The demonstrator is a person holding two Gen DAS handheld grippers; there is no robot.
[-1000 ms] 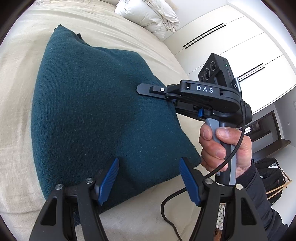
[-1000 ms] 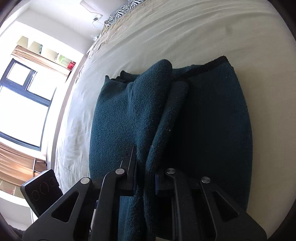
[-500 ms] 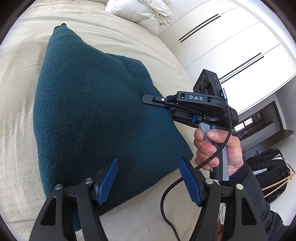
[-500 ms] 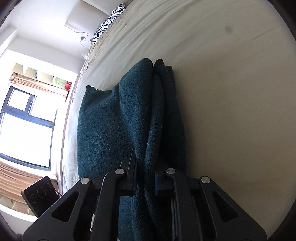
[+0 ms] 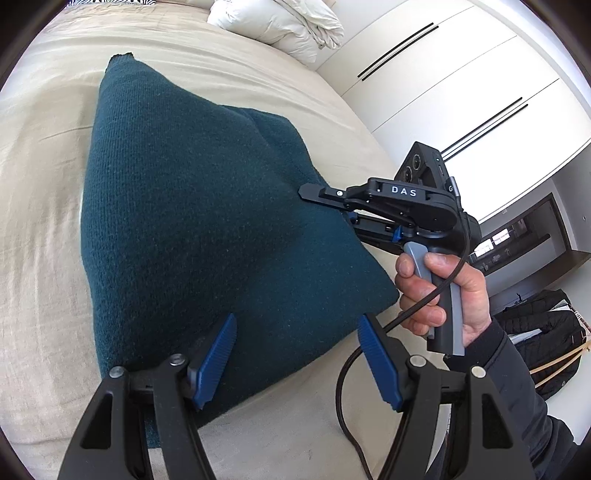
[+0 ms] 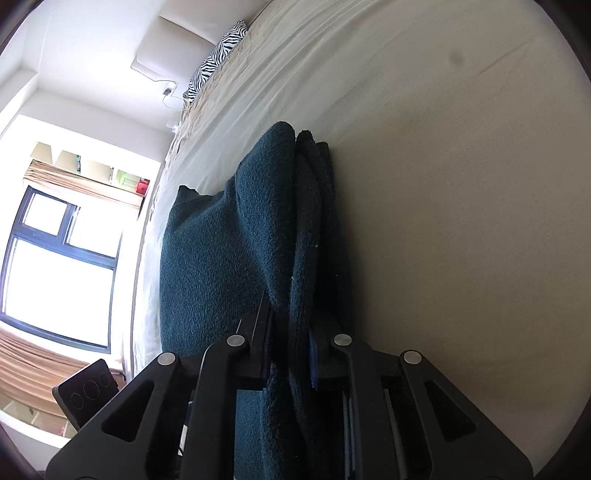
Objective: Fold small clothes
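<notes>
On bed (image 5: 48,206): teal garment (image 5: 207,236) edge between opening right claw (image 6: 291,350) jaws.

teal knit garment (image 5: 207,236) on bed (image 5: 48,206), left gripper (image 5: 295,362) agape

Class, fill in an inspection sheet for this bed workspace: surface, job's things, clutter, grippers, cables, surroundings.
Surface: beige bed sheet, lightly creased.
Job's things: dark teal knit garment, lying folded on the sheet.
Clutter: white duvet bunched at the far end; zebra-print pillow.
Grippers: left gripper open above the garment's near corner; right gripper pinching the garment's edge, jaws opening.
Cables: black cable hanging from the right gripper's handle.
Surroundings: white wardrobe, window, black backpack.
</notes>
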